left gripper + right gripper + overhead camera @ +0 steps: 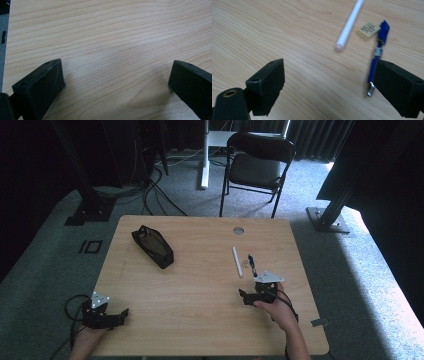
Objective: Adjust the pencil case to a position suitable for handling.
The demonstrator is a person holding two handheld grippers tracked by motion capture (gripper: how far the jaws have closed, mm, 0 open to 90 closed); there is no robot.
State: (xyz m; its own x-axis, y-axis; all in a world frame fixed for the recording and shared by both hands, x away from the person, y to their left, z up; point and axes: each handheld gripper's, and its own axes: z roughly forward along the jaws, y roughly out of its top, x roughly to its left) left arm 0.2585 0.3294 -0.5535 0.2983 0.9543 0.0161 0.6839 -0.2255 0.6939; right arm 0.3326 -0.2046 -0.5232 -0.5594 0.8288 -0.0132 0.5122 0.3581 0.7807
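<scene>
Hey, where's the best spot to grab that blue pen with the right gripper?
Probably mid-barrel, just below the grey band, coming straight down from above. The blue pen lies flat on the table, so the right gripper, jaws open, should straddle the thin barrel across its width, clear of the eraser beside its far end.

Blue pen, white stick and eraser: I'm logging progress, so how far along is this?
Nothing looks done: the blue pen, white stick and eraser all lie loose on the table, apart from the black pouch. In hand: the right tool is open beside the pen. The left tool is open over bare wood. Every pickup remains.
</scene>
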